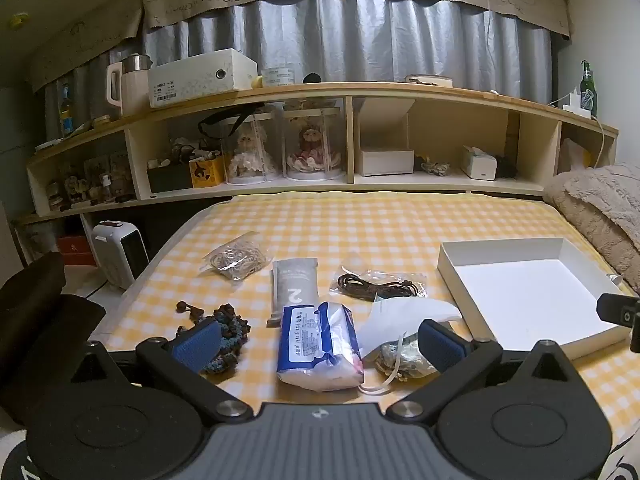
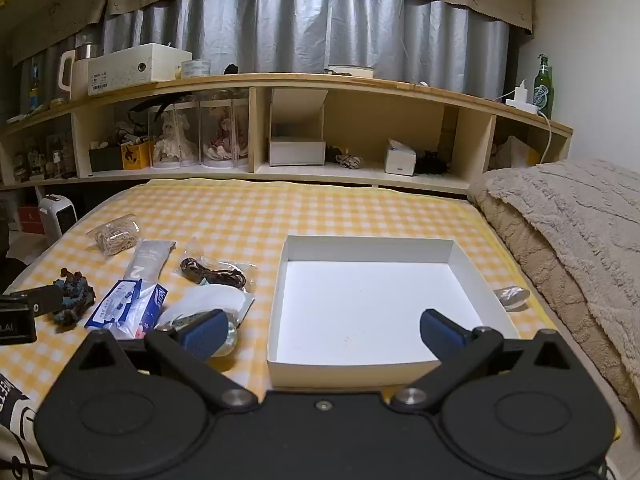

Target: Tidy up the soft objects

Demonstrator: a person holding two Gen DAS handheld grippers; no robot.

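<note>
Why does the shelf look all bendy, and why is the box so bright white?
Left wrist view: the fisheye lens bows the long shelf into an arc, and the picture's corners go black. Right wrist view: the shelf bends the same way, the white box floor is so brightly lit that it looks washed out, while the open right tongs sit dark in front.

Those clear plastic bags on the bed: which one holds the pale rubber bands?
The bag of rubber bands, farthest left; the other clear bag holds dark cords.

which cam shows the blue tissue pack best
Left wrist: the tissue pack lies whole and close, between the open fingers. The right wrist view shows it off to the left, smaller, partly hidden behind the gripper.
</note>
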